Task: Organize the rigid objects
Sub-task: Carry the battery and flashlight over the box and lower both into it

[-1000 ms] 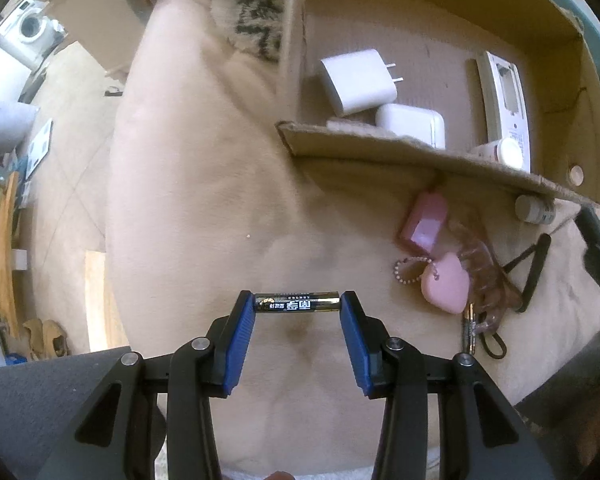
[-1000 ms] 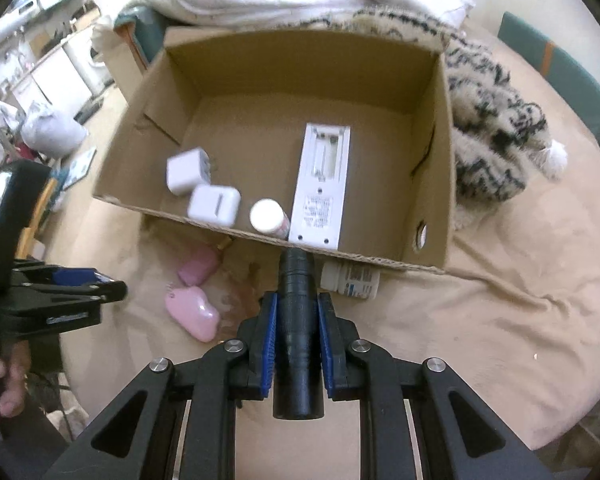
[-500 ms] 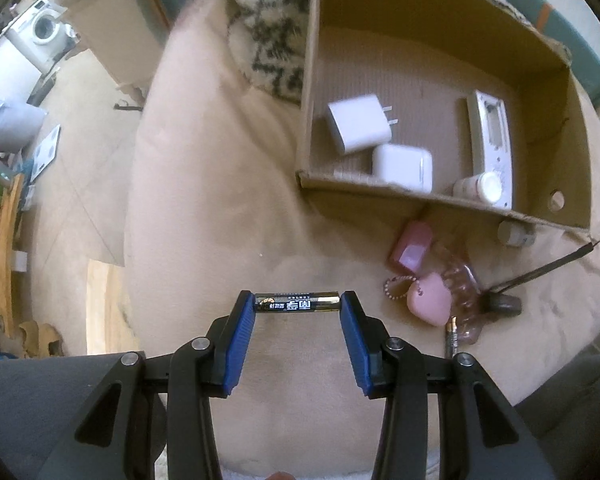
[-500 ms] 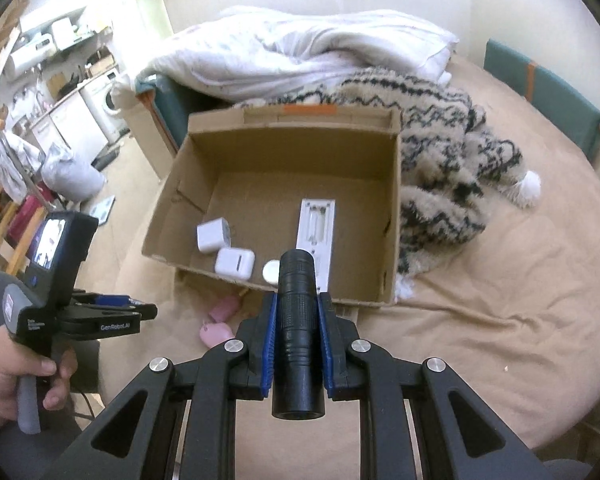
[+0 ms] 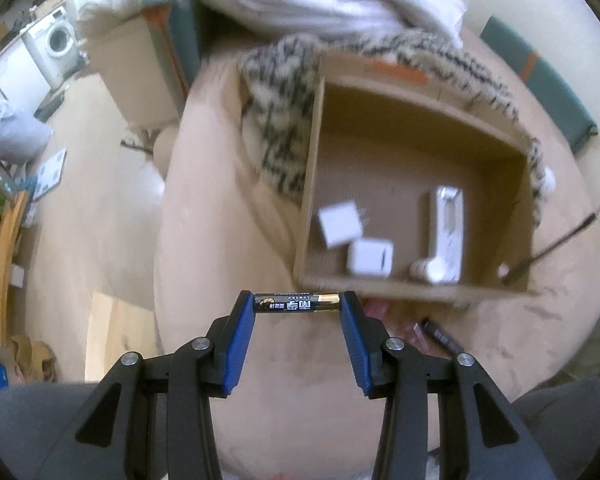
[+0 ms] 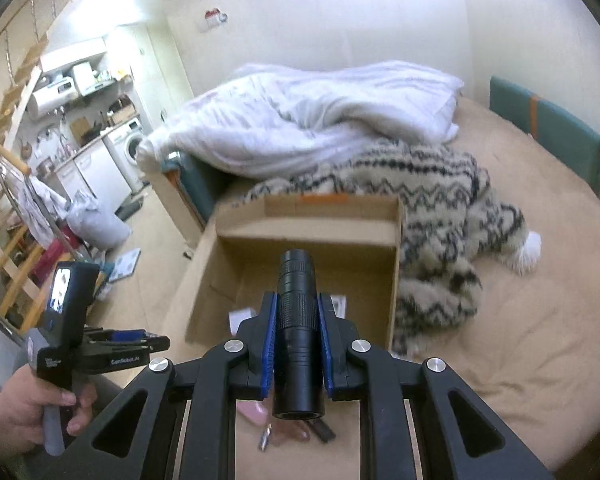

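Note:
My left gripper (image 5: pixel 298 303) is shut on a black and gold battery (image 5: pixel 296 303), held crosswise between its blue pads, above the tan bed and short of the cardboard box (image 5: pixel 312 200). The box holds two white chargers (image 5: pixel 340 224), a white remote (image 5: pixel 446 220) and a small white bottle (image 5: pixel 430 268). My right gripper (image 6: pixel 298 320) is shut on a black flashlight (image 6: pixel 298 320), held lengthwise high above the box (image 6: pixel 396 248). The left gripper also shows in the right wrist view (image 6: pixel 140 344), low at the left.
A patterned knit blanket (image 6: pixel 440 232) lies against the box's right and far sides, with a white duvet (image 6: pixel 300 128) behind it. Pink items and a dark clip (image 6: pixel 292 428) lie on the bed below the right gripper. The bed's edge and floor (image 5: pixel 92 208) are on the left.
Both grippers have risen and pulled back from the box, so it looks smaller and farther. Each still holds its object. The pink items have dropped mostly out of the left view.

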A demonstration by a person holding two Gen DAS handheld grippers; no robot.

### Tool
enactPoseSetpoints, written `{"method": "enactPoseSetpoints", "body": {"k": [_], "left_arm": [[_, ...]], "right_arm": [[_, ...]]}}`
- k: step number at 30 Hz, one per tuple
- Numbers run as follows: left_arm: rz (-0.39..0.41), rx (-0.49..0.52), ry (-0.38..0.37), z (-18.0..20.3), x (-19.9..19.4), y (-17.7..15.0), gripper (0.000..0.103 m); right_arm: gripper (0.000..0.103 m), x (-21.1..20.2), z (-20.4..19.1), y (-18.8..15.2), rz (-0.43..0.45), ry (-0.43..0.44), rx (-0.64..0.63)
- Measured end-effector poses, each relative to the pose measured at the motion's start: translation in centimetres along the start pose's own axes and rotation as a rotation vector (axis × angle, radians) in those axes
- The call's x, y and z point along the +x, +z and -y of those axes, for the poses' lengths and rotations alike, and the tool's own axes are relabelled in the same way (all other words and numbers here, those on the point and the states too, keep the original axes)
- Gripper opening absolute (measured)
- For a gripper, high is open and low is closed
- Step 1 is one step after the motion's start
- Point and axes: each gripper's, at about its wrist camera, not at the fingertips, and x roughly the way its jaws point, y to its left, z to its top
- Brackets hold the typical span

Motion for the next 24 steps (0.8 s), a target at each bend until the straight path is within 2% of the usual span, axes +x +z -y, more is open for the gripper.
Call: {"method": "enactPoseSetpoints", "body": {"k": [5,10,17,24], "left_arm": [[0.095,0.017,0.001,0.9,-2.6,2.9,0.040],[0.108,0.060,0.006,2.7,-2.3,4.9,0.040],[0.059,0.141,0.018,5.7,1.9,5.6,0.040],[0.018,0.199,0.061,7.2,6.8,6.2,0.040]], "right_arm": [[0.020,0.6,0.0,2.9,0.036,0.013,0.003],[0.020,3.4,0.3,3.7,0.020,0.015,0.003],[0.020,10.4,2.2,0.8,-0.102,-0.005,0.045],[0.020,15.0,4.0,-2.9,-0.216,-0.037,0.090]]}}
